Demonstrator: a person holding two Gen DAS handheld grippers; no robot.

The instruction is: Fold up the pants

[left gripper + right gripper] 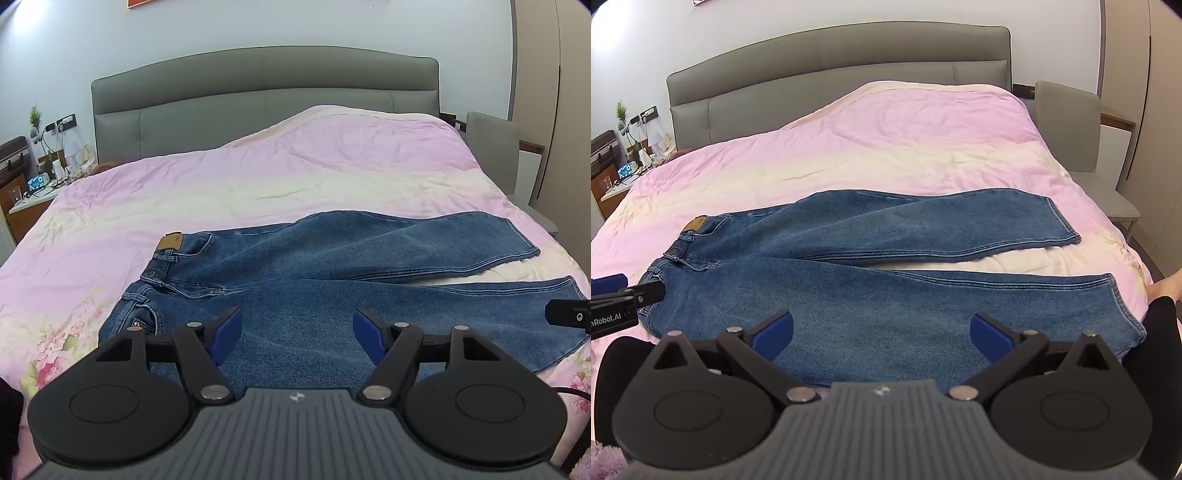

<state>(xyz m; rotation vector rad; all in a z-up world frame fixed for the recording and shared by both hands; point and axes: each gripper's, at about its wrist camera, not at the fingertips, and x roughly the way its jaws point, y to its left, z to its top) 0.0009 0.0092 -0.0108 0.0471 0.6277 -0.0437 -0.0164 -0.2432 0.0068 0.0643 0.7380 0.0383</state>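
Blue jeans (303,273) lie flat on the pink bedspread, waistband with a tan patch (170,242) to the left, both legs spread to the right. They also show in the right wrist view (871,266). My left gripper (297,325) is open and empty, hovering above the near leg by the seat. My right gripper (882,330) is open and empty above the near leg. The left gripper's tip shows at the left edge of the right wrist view (613,295), near the waistband.
The bed has a pink floral bedspread (258,177) and a grey headboard (258,88). A cluttered nightstand (33,184) stands at the left. A grey chair (495,147) stands at the right of the bed.
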